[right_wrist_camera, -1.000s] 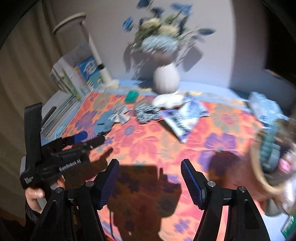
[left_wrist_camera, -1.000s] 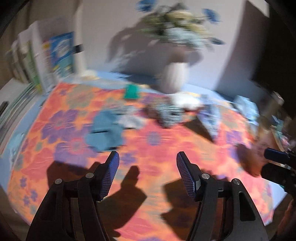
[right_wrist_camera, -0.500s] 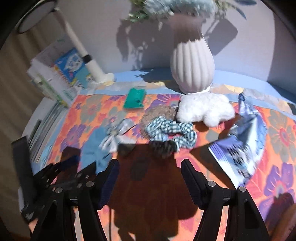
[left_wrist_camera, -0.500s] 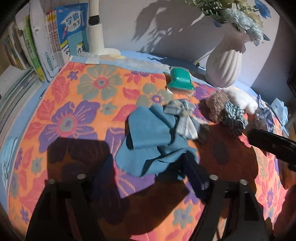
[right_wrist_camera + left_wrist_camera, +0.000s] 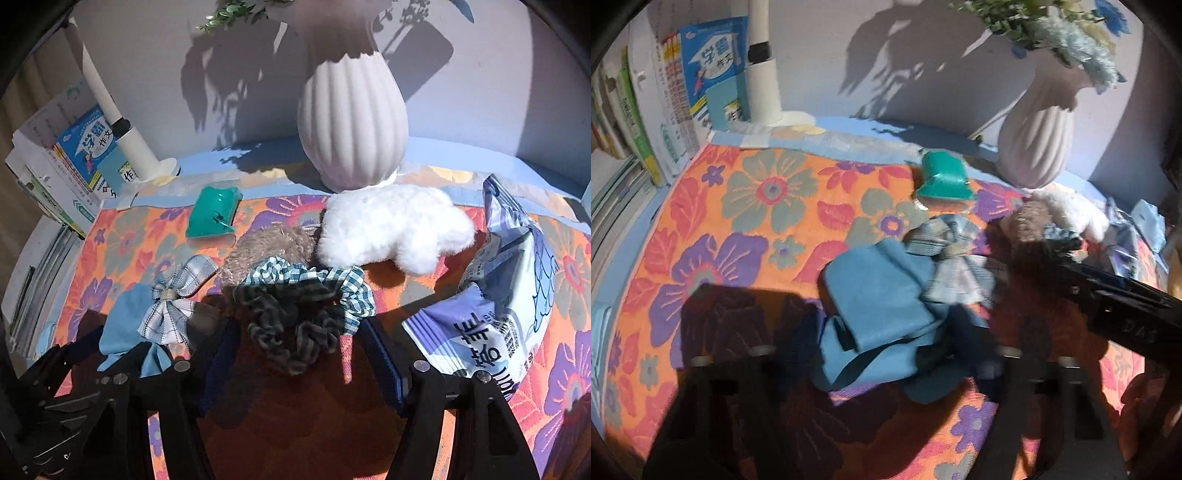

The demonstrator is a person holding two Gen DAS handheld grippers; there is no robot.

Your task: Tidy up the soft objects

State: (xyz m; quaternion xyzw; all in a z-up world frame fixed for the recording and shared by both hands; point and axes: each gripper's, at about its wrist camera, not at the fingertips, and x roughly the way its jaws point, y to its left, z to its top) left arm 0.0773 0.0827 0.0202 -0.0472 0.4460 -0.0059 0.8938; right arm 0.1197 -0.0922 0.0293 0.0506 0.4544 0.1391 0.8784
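A lived-in home desk or study corner. A bright floral tablecloth (image 5: 122,240) covers the surface, a ribbed white vase (image 5: 351,125) of artificial flowers stands against the plain wall, and children's school workbooks (image 5: 701,74) lean upright at the left beside a white lamp post (image 5: 122,129). Sunlight casts hard shadows.

A table covered by an orange floral cloth (image 5: 122,236) fills the frame. On it, at centre, lie a checked scrunchie (image 5: 303,306), a tan fuzzy piece (image 5: 269,247) and a white plush (image 5: 391,225). Lower left: a plaid bow (image 5: 177,295) on blue cloth (image 5: 879,295). Upper left: a green pouch (image 5: 212,216). Right: a tissue pack (image 5: 506,295). Top centre: a ribbed white vase (image 5: 351,122).
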